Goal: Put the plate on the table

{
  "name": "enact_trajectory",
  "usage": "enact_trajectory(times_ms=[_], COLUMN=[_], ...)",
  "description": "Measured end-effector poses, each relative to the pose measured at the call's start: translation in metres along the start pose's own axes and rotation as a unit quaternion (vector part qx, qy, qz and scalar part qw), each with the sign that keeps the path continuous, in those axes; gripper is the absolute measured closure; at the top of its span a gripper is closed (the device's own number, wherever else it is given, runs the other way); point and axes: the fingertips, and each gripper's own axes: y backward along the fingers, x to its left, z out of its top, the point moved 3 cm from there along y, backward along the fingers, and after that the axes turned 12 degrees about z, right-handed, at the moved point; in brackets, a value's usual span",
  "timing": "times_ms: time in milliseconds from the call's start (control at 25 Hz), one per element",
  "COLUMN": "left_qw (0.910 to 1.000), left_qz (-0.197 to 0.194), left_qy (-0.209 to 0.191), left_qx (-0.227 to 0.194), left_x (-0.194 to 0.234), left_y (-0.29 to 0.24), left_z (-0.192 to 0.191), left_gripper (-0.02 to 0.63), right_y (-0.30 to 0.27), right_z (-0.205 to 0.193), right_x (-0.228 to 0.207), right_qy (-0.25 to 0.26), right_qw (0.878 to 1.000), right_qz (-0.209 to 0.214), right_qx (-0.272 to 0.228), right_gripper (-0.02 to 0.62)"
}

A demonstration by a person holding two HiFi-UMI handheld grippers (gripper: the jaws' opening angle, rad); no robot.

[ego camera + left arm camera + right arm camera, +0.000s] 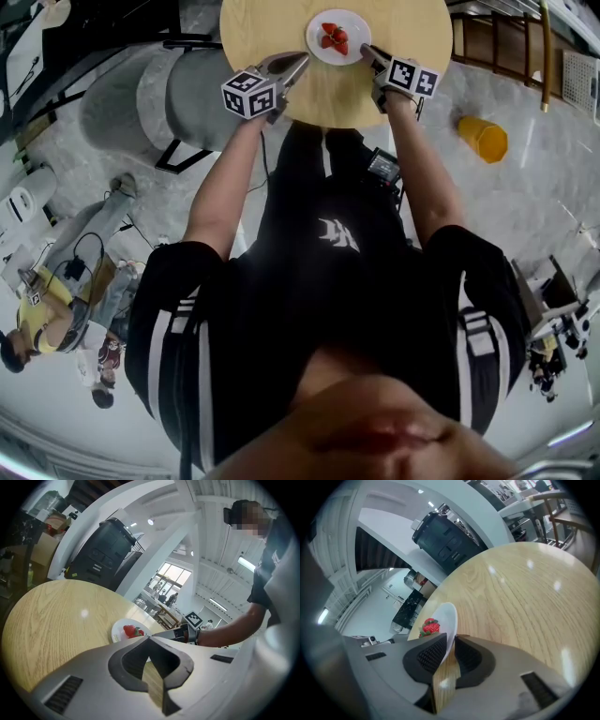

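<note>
A white plate (349,22) with red strawberries (334,37) lies flat on the round wooden table (262,33). My right gripper (367,52) sits at the plate's right edge. In the right gripper view the plate's rim (447,620) stands between the jaws of the right gripper (452,641); bare wood shows between the rim and one pad, so the jaws are open. My left gripper (298,64) rests over the table's near edge, left of the plate and apart from it. In the left gripper view the plate (121,629) lies beyond the left gripper (151,660), open with nothing between its jaws.
An orange cup (484,138) lies on the floor to the right. A grey chair (141,98) stands left of the table and wooden furniture (506,47) to its right. A large black machine (445,541) stands beyond the table. Another person (42,319) is at the lower left.
</note>
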Motion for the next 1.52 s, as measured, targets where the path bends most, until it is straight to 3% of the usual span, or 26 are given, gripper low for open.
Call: enact_trajectory(times_ms=[400,1520], left_qw=[1.0,1.0], left_qz=[0.002,-0.002], left_qy=[0.002,0.002], left_qx=[-0.002,0.004], left_x=[-0.0008,-0.0017], left_y=[0.0014,-0.0037], left_z=[-0.0009,-0.0027], left_gripper=[0.604,0.604], right_y=[-0.0029,-0.0051], right_z=[0.0017,0.0065], right_x=[0.001,-0.0006], right_qy=[0.047,0.101], right_qw=[0.998,0.992], right_qz=[-0.023,-0.049], right_qx=[0.024,0.054], right_gripper=[0.529,0.517])
